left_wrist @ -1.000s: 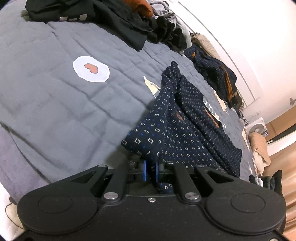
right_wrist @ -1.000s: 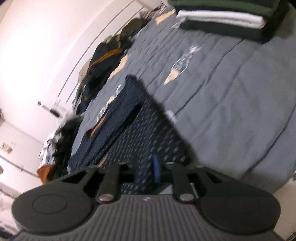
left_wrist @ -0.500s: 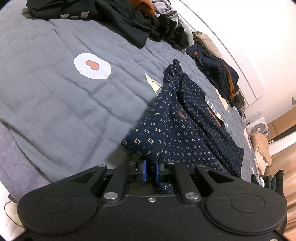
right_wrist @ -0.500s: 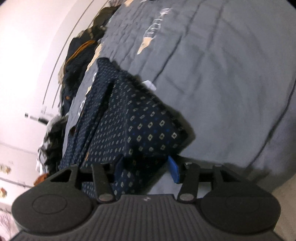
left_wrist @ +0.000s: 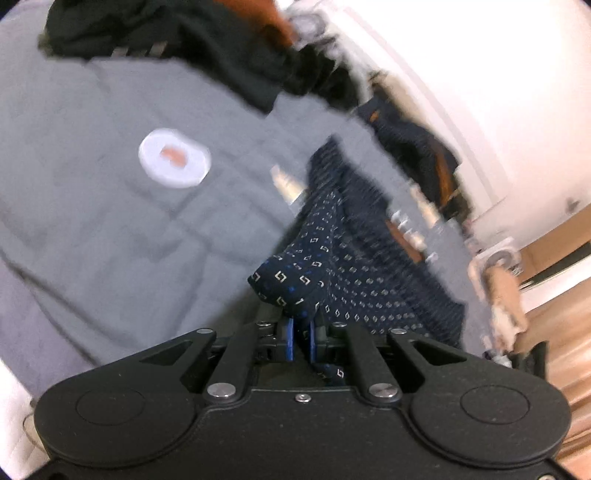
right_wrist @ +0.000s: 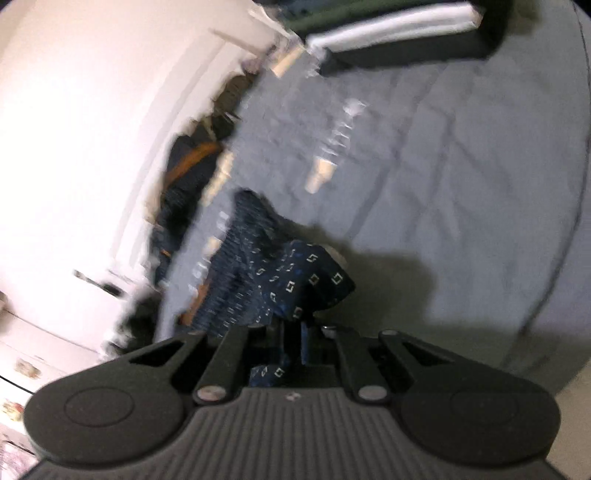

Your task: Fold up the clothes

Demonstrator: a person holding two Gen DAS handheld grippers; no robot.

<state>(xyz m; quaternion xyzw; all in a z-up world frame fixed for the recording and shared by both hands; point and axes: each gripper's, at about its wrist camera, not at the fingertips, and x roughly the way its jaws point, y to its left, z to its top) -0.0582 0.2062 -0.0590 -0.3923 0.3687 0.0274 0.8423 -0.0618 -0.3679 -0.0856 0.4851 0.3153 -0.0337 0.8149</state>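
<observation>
**Both my grippers pinch the near edge of a navy patterned garment above the grey bedspread.**

On the left, my left gripper (left_wrist: 300, 338) is clamped on one corner of the navy patterned garment (left_wrist: 354, 266), whose far end trails across the grey bedspread (left_wrist: 110, 229). On the right, my right gripper (right_wrist: 293, 338) is closed on the other near corner of the same cloth (right_wrist: 295, 280), with a folded stack (right_wrist: 391, 33) lying beyond. In my judgement the thin pinches could slip if I pull unevenly, and the trailing end could drag and bunch, skewing the fold. Half a second ago the right jaws stood apart around the cloth; both views are now blurred by motion.
</observation>
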